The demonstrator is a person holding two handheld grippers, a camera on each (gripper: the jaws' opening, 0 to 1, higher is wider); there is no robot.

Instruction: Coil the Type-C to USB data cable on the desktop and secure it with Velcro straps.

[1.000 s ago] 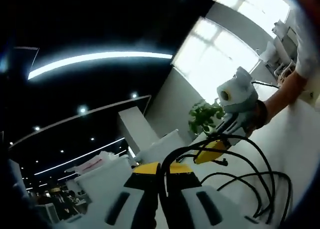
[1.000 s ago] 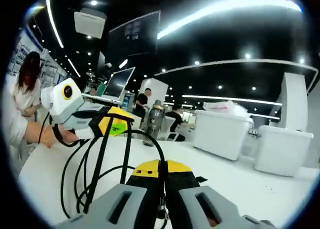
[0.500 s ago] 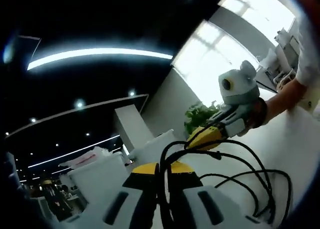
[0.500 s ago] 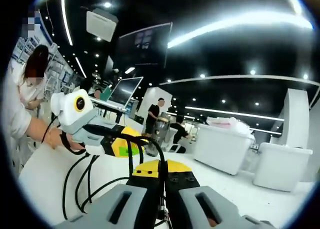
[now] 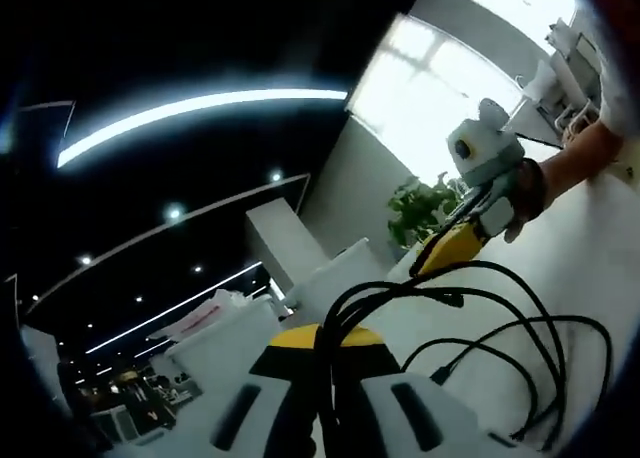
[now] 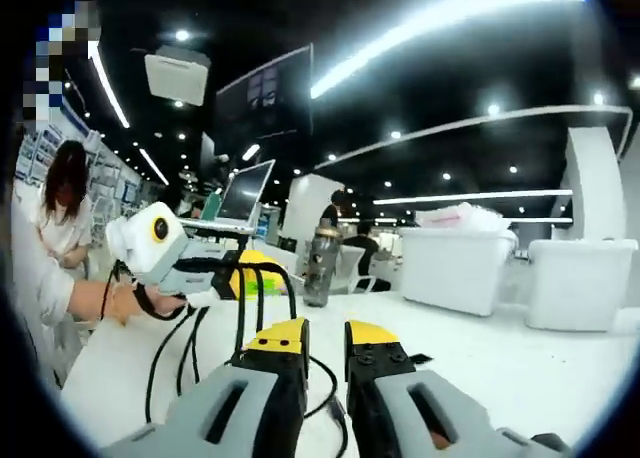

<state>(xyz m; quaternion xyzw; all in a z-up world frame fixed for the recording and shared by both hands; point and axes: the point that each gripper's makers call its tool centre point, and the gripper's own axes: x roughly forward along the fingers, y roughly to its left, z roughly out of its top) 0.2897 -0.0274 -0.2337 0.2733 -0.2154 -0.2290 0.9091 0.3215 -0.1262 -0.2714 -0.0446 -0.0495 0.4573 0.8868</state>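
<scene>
The black data cable (image 5: 500,323) lies in loose loops on the white table (image 5: 600,268). My left gripper (image 5: 322,340) is shut on a strand of it, which rises between the yellow tips. My right gripper (image 5: 452,250), held by a hand, hovers further off over the table. In the right gripper view, my right gripper (image 6: 327,336) stands open with a clear gap between its yellow tips, and a cable strand (image 6: 334,406) sags low between the jaws. The left gripper (image 6: 250,275) is at the left with several cable loops (image 6: 240,313) hanging from it.
A bottle (image 6: 321,268) and an open laptop (image 6: 245,193) stand at the table's far side. White bins (image 6: 465,268) sit to the right. A potted plant (image 5: 425,206) stands by the bright windows. A person (image 6: 62,203) stands at the left.
My right gripper's jaws have parted and let go of the cable strand they were shut on. The two grippers have drawn further apart. The left gripper still grips the cable.
</scene>
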